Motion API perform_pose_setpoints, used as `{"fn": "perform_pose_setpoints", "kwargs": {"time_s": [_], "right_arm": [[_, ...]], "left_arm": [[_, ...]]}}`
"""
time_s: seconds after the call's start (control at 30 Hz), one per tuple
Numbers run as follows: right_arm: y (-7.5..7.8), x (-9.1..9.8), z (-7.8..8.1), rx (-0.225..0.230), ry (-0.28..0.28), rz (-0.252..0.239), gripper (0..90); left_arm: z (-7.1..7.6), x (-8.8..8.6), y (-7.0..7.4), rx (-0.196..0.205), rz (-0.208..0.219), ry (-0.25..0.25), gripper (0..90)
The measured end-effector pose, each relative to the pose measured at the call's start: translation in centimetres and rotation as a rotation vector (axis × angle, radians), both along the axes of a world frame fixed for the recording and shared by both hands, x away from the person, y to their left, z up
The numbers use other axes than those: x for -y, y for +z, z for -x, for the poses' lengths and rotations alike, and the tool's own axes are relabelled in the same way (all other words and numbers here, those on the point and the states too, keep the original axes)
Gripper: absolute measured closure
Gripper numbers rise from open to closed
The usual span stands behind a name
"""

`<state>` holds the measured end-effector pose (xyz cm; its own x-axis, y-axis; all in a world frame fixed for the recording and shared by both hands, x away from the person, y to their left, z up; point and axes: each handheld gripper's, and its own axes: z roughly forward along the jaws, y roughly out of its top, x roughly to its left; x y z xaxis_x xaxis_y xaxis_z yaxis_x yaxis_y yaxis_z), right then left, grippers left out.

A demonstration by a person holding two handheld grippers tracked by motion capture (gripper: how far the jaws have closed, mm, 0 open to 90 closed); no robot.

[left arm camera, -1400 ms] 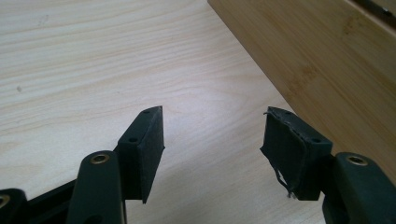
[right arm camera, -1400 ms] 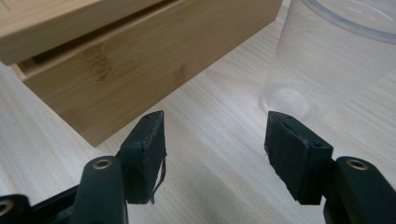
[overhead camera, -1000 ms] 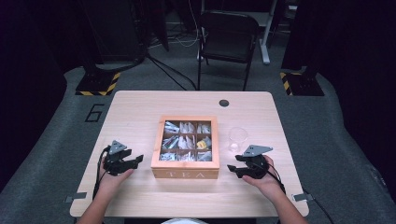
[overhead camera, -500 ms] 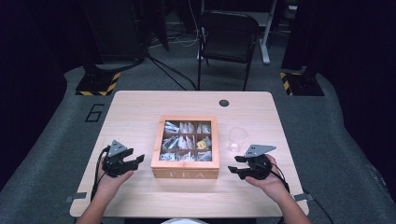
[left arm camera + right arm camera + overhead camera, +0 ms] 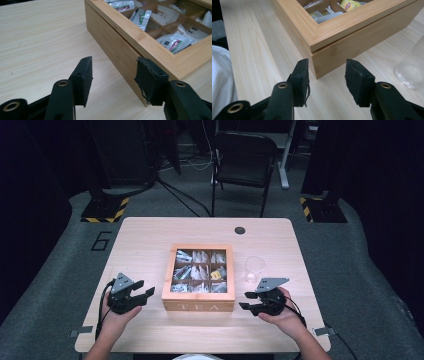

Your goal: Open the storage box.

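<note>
Dark studio, pale worktop. Tea box (image 5: 198, 279) sits mid-worktop, lid closed. My left jaws (image 5: 141, 296) and right jaws (image 5: 251, 300), half-open, empty, have been narrowing beside its front corners. Advise square approach to both corners.

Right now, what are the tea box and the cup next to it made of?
The tea box looks like pale wood, maybe bamboo: fine straight grain, smooth matte finish. The cup looks like clear plastic or glass; the table shows through it.
</note>
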<state>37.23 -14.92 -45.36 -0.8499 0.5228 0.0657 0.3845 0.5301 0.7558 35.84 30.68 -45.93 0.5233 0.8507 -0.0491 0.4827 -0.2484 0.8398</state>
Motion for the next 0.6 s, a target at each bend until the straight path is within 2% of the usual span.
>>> {"fn": "perform_pose_setpoints", "kwargs": {"time_s": [0.17, 0.3, 0.43, 0.6], "right_arm": [[-0.2, -0.6, -0.1, -0.016, 0.021, 0.005, 57.4], [-0.5, -1.3, -0.1, -0.027, 0.036, 0.009, 61.8], [-0.6, -1.6, -0.4, -0.016, 0.051, 0.01, 66.1], [-0.6, -2.1, -0.6, -0.017, 0.058, 0.001, 68.3]], "left_arm": [[0.2, 0.1, -0.4, -0.005, -0.007, -0.001, 48.3], [0.4, 0.2, -0.6, 0.009, -0.004, 0.0, 48.5], [0.6, 0.3, -0.8, -0.004, -0.012, -0.017, 48.2], [0.7, 0.5, -0.9, 0.009, -0.01, -0.02, 47.8]]}}
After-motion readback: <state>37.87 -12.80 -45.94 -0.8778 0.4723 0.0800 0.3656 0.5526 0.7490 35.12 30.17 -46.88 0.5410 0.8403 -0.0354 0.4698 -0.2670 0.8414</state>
